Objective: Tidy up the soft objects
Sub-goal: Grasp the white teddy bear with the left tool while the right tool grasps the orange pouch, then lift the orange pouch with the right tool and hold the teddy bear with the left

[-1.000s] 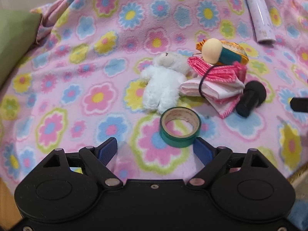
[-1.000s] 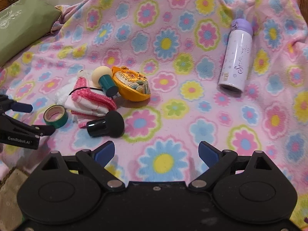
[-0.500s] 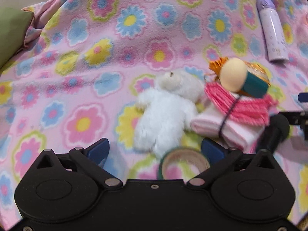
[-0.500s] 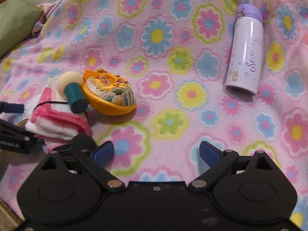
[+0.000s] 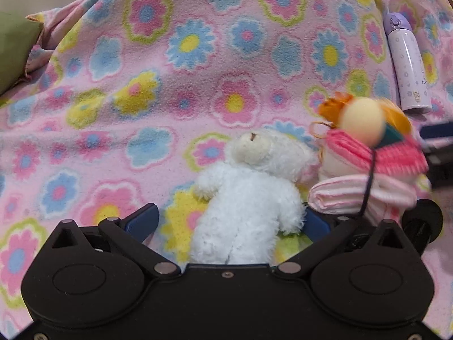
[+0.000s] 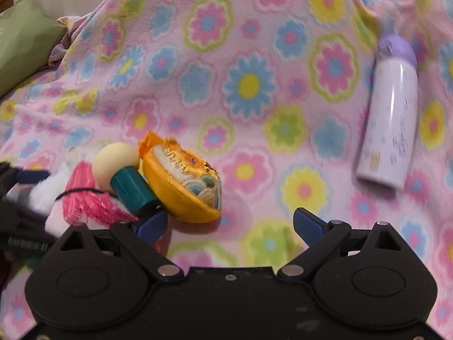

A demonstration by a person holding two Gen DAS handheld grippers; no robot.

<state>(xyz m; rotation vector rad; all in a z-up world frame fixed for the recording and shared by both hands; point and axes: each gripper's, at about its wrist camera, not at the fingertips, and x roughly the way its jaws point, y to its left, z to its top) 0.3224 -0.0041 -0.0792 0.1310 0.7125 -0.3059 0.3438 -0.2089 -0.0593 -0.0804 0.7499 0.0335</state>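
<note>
Lying between the spread blue fingers of the left gripper (image 5: 229,222), the white fluffy plush bear (image 5: 249,192) has its legs down in the gap and its head pointing away; whether the pads touch it cannot be told. It rests on the pink flower-patterned fleece blanket (image 5: 170,85), just beside the folded pink-and-white cloth bundle bound with a black band (image 5: 365,181). A cream-headed teal-handled round stamp (image 6: 121,175) leans on that bundle, touching the orange embroidered fabric pouch (image 6: 184,181). The right gripper (image 6: 229,225) has its jaws wide with nothing between them; its left fingertip is near the stamp's end. A white bottle with a lilac cap (image 6: 390,119) lies toward the blanket's right edge.
</note>
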